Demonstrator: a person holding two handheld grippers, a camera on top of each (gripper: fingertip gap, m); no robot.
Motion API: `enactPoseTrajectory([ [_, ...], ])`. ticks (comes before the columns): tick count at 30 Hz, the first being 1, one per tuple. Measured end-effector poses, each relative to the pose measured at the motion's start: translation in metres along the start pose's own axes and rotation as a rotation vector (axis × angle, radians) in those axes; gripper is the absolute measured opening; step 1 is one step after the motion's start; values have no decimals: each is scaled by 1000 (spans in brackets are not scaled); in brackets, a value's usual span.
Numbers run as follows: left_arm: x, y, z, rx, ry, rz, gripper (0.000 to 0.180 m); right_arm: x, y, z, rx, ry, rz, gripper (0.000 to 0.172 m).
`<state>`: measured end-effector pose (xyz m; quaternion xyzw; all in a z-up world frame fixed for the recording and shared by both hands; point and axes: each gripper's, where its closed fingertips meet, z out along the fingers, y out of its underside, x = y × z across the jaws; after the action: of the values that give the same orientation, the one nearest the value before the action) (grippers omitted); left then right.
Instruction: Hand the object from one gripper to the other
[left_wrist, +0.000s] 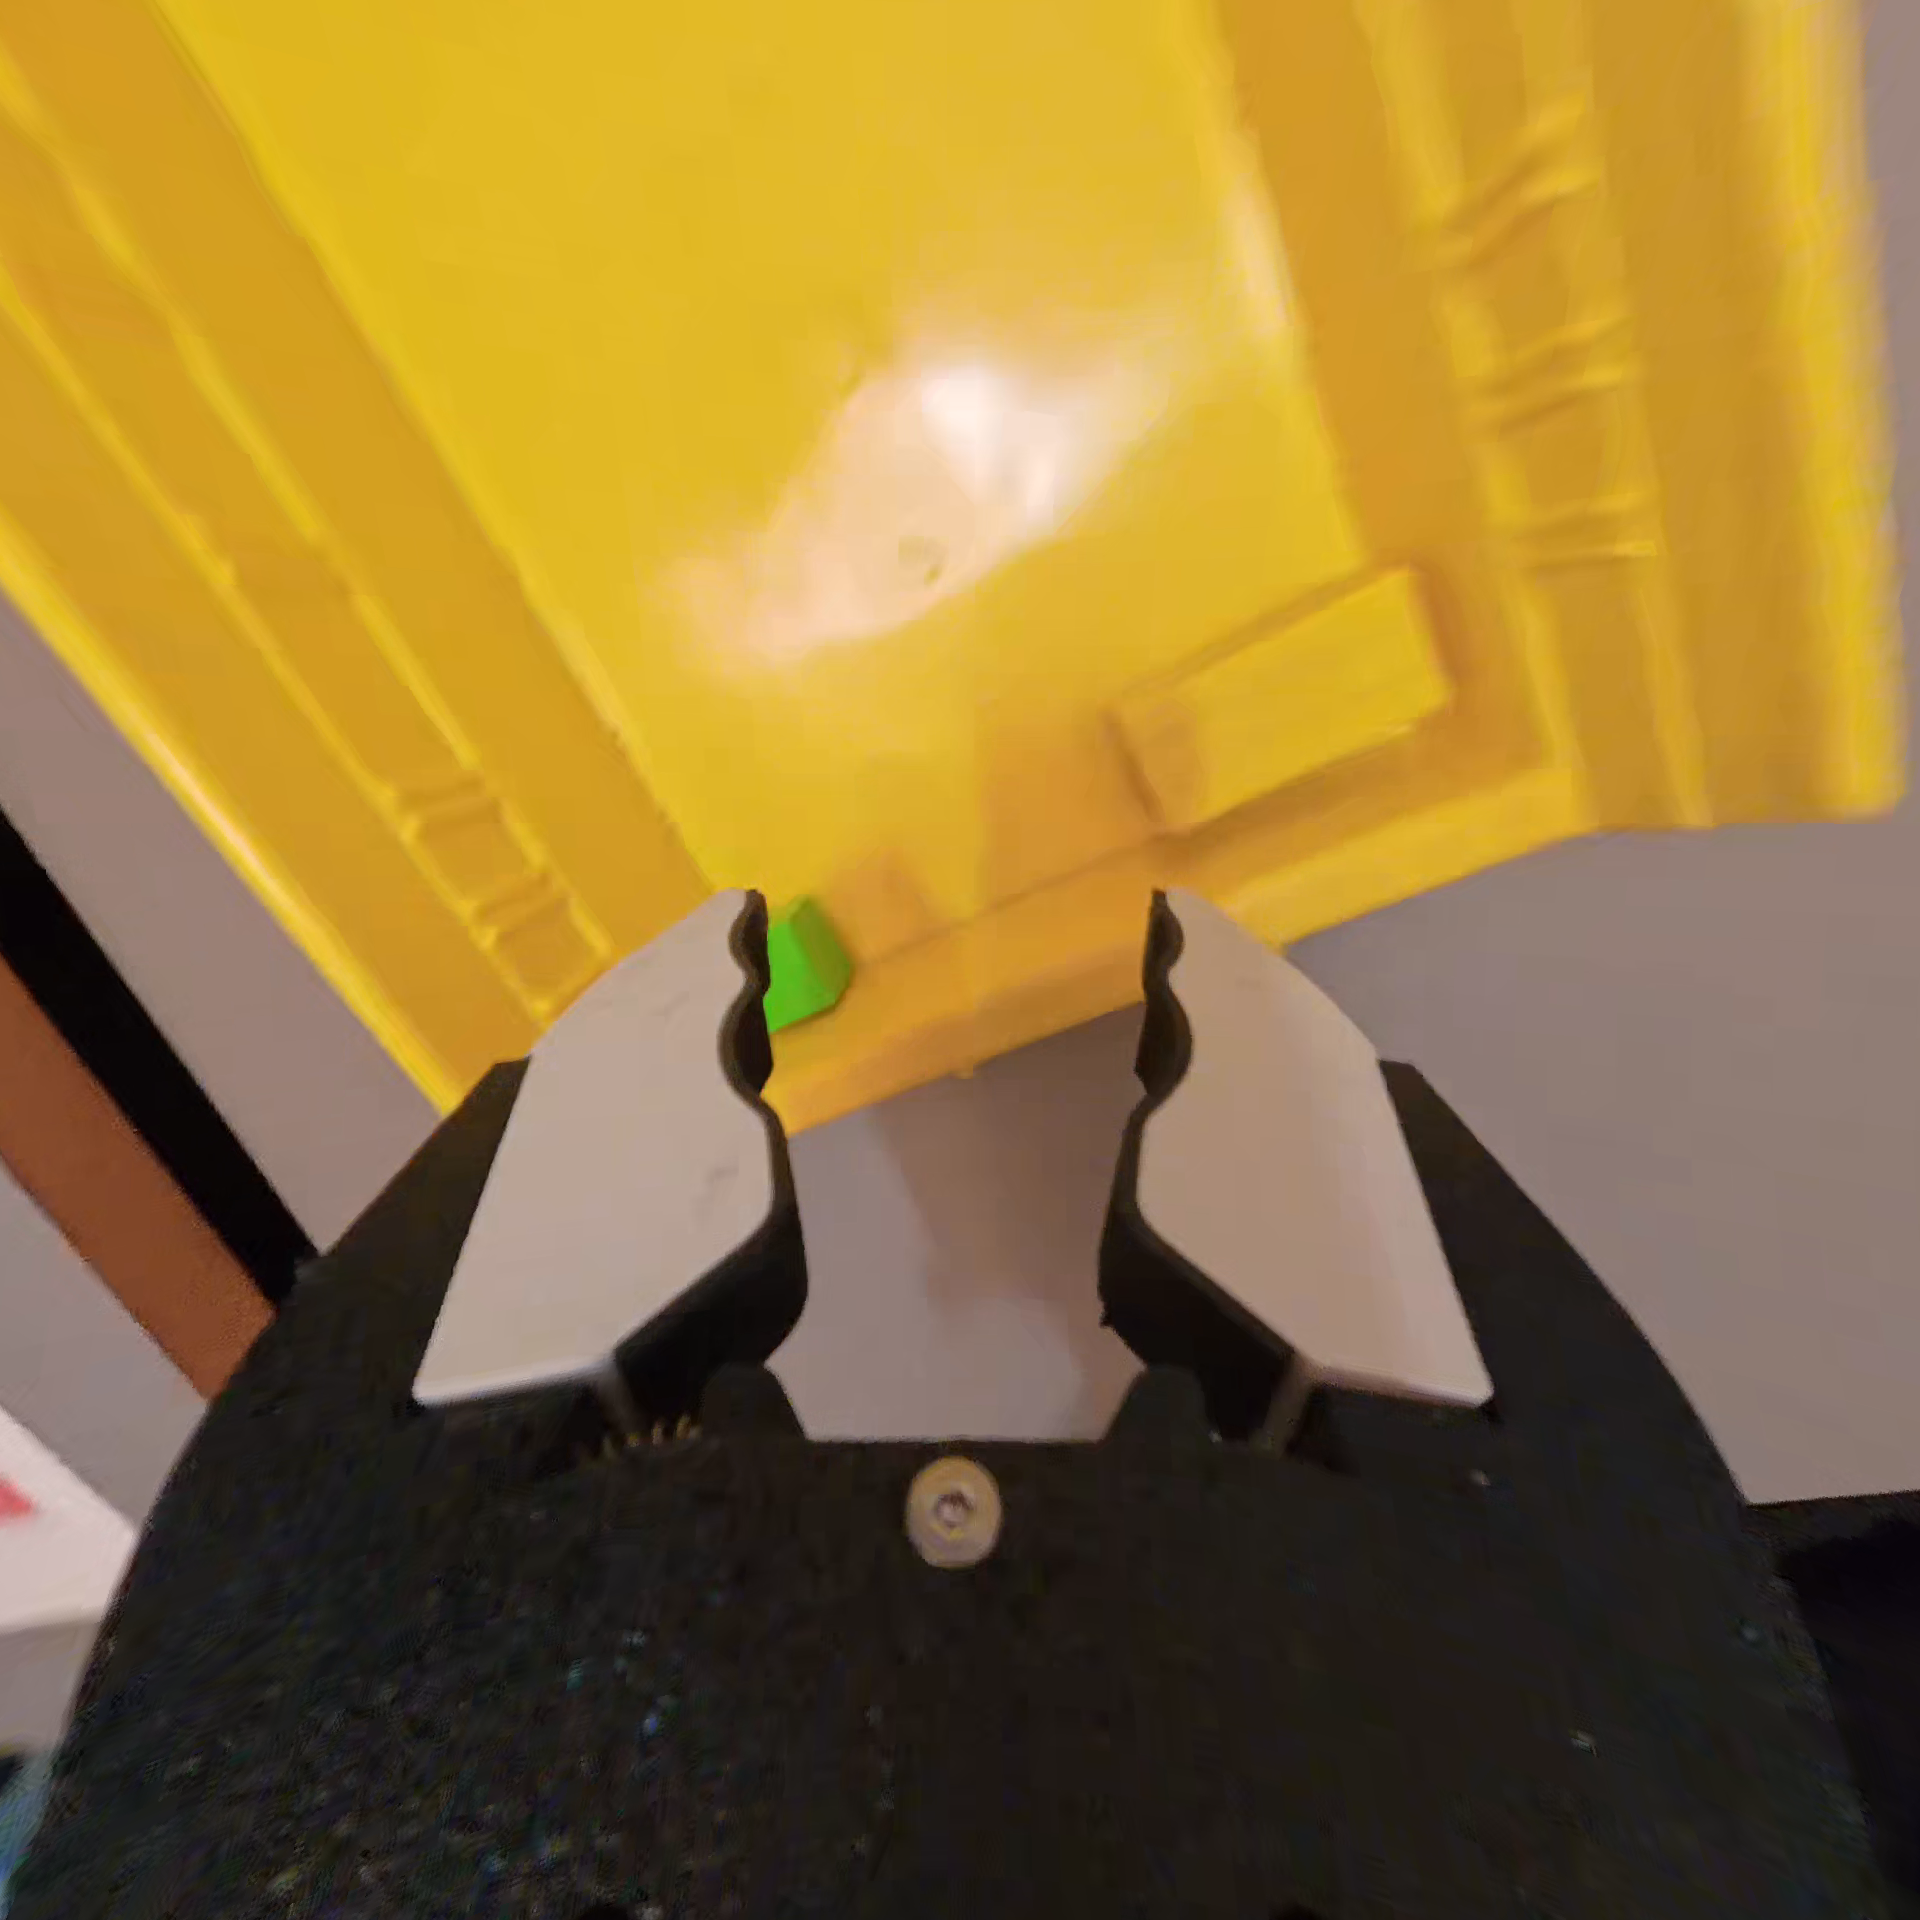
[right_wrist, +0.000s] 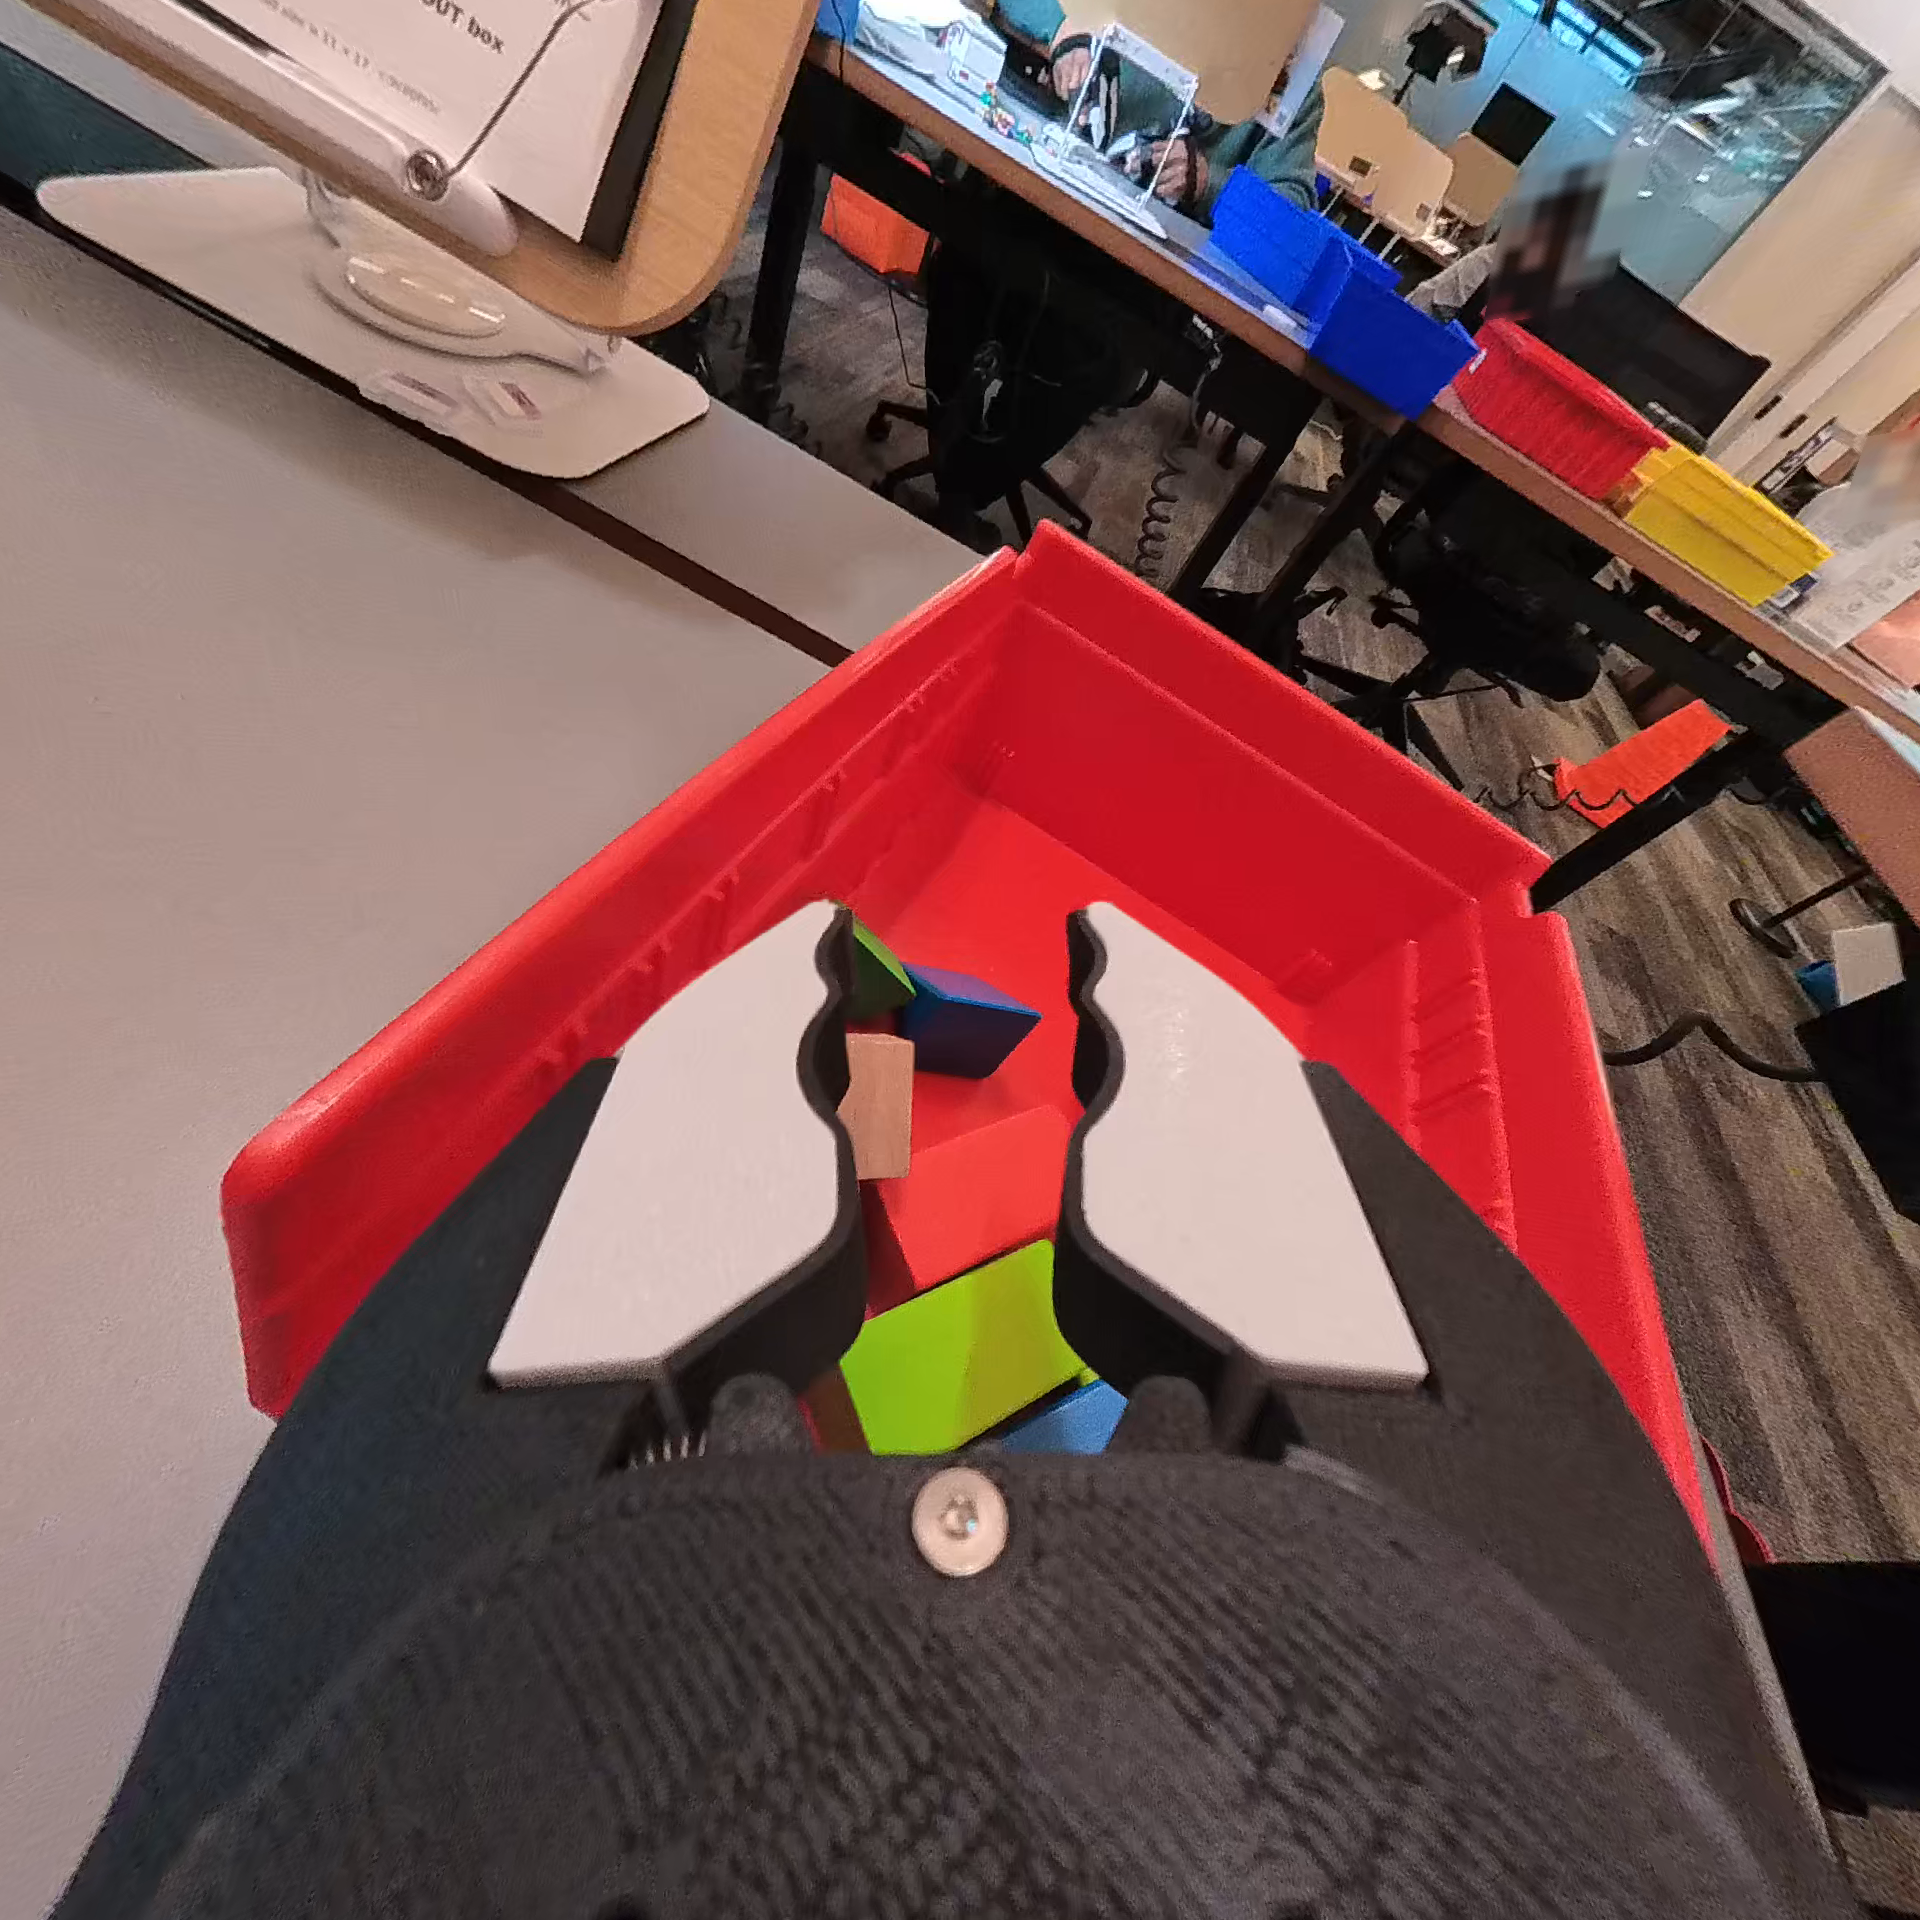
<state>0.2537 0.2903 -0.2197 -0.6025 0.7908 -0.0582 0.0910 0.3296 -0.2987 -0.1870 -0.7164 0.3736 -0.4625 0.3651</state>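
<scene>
In the left wrist view my left gripper (left_wrist: 954, 914) is open wide over the near corner of a yellow bin (left_wrist: 727, 312). A small green block (left_wrist: 805, 966) lies in the bin just beside the left fingertip; nothing is between the pads. A yellow block (left_wrist: 1278, 696) lies further in. In the right wrist view my right gripper (right_wrist: 961, 925) is open above a red bin (right_wrist: 623, 852). Below its jaws lie a blue cube (right_wrist: 966, 1023), a green wedge (right_wrist: 878, 977), a wooden block (right_wrist: 881, 1107), a red block (right_wrist: 966, 1195) and a lime green block (right_wrist: 956, 1351). Neither pad presses on any of them.
Both bins stand on a grey table (right_wrist: 260, 727). A white stand holding a board (right_wrist: 416, 260) is at the far left. Beyond the table's edge stand other tables with blue (right_wrist: 1340, 291), red (right_wrist: 1548, 405) and yellow bins (right_wrist: 1714, 530), and a person sits there. There is about 60 cm between the tips of the two grippers. Between my right fingertips and the wooden block (right_wrist: 881, 1107) there is roughly 5 cm.
</scene>
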Motion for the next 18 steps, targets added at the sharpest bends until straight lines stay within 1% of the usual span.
enactPoseTrajectory([
  [2, -14, 11, 12, -86, -18, -67, 68, -1, 1, 1, -12, -6, -10, 40],
  [7, -36, 28, 34, -224, -82, -137, 66, -2, 0, 0, 1, -14, 4, 39],
  [13, -38, 40, 45, -277, -112, -213, 54, -2, -1, -1, 4, -18, 10, 39],
  [14, -37, 40, 46, -284, -115, -214, 57, -2, -1, -1, 3, -21, 12, 39],
  [15, -35, 39, 46, -285, -117, -197, 63, -2, -1, -1, 2, -23, 13, 39],
  [16, -33, 36, 44, -277, -119, -157, 63, -2, 0, -1, 2, -24, 14, 39],
  [18, -27, 23, 38, -240, -121, -2, 62, -2, -1, -1, 4, -24, 17, 39],
])
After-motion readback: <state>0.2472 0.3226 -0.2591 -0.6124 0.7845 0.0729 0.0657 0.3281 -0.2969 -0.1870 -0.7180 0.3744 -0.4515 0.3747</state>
